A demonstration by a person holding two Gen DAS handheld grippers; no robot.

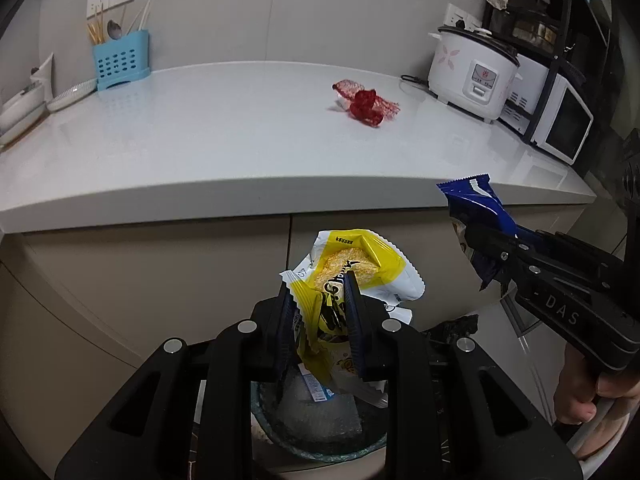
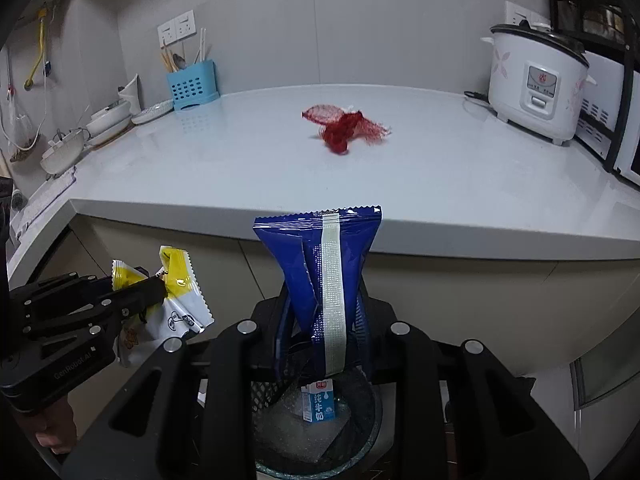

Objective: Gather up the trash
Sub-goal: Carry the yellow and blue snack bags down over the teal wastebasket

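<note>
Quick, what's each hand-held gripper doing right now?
Left hand-held gripper: closed on the yellow snack wrapper.
Right hand-held gripper: closed on the blue wrapper.

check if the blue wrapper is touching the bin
Apart. The right wrist view shows the blue wrapper clamped in the right hand-held gripper, its lower end hanging above the bin rim, with open space between.
</note>
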